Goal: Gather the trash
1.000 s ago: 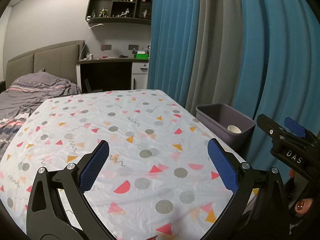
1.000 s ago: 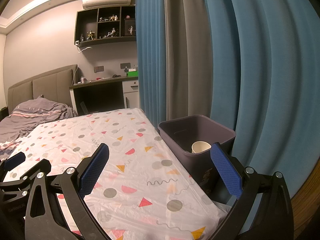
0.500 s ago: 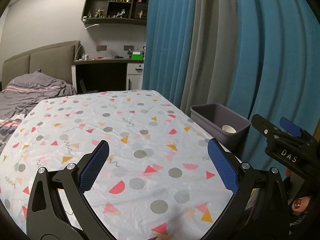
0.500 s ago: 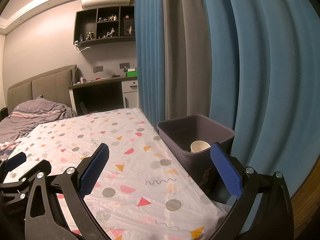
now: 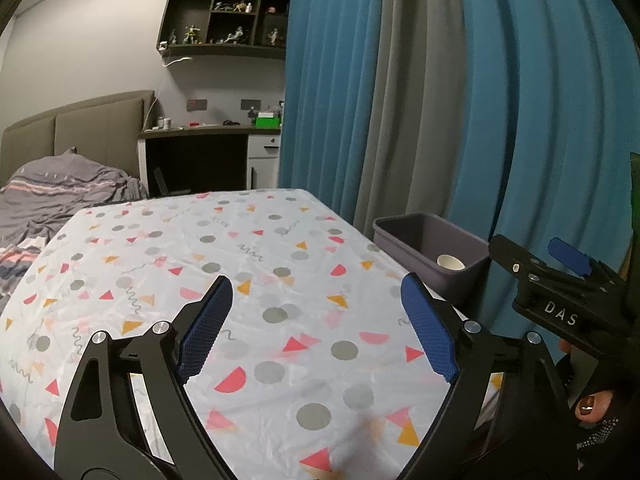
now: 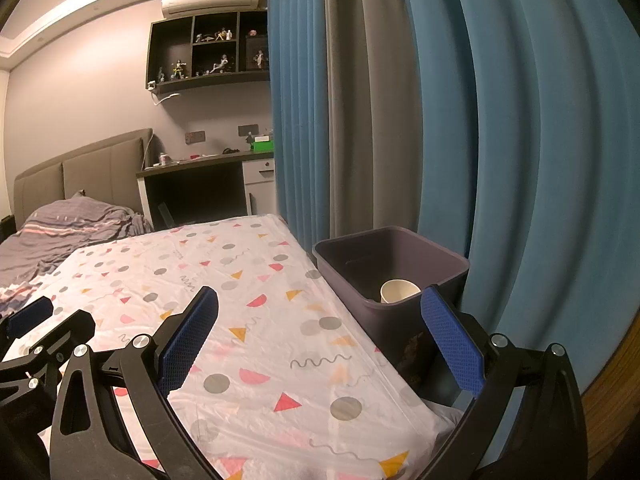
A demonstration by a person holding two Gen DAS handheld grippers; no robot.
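Note:
A dark grey bin (image 6: 436, 262) stands beside the right edge of the table, against the curtains. A white paper cup (image 6: 398, 291) lies inside it; both also show in the left wrist view, the bin (image 5: 412, 224) and the cup (image 5: 450, 262). My left gripper (image 5: 316, 304) is open and empty above the table with the patterned cloth (image 5: 240, 264). My right gripper (image 6: 320, 320) is open and empty above the cloth's right edge, close to the bin. It also shows at the right of the left wrist view (image 5: 560, 280). No trash shows on the cloth.
Blue and grey curtains (image 6: 440, 100) hang right behind the bin. A bed with a grey striped blanket (image 5: 52, 196) is to the left. A desk (image 5: 208, 148) and a wall shelf with figurines (image 5: 224, 28) are at the back.
Both grippers stayed open and empty. The left wrist view shifted slightly, so the bin and cup sit a little lower and nearer. The right wrist view is almost unchanged.

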